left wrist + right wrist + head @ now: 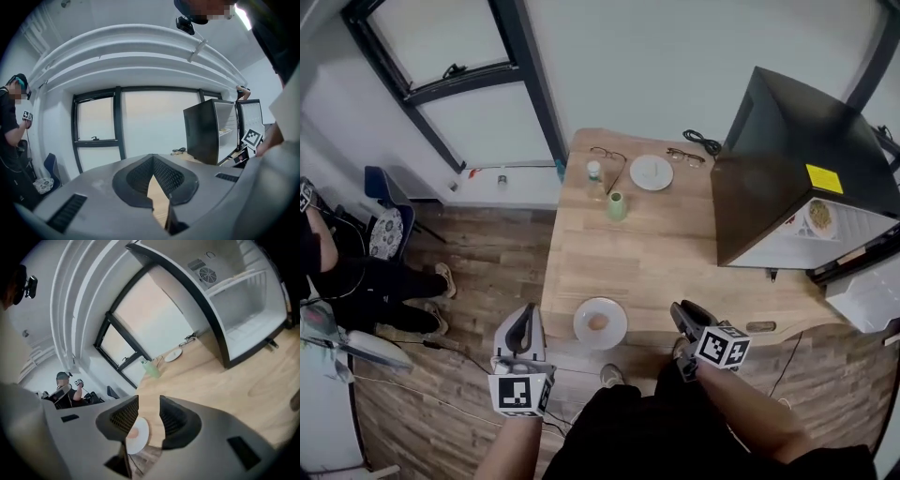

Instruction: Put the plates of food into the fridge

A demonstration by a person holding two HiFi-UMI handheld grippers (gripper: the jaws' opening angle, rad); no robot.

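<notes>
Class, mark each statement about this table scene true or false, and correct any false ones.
1. The fridge stands open. True.
2. The right gripper holds the near plate. False: its jaws are apart and grip nothing, and the plate lies on the table.
3. A plate of food is already inside the fridge. True.
4. The green cup stands at the table's near edge. False: it stands farther back, by the bottle.
5. The left gripper has its jaws wide apart. False: its jaws are together and hold nothing.
</notes>
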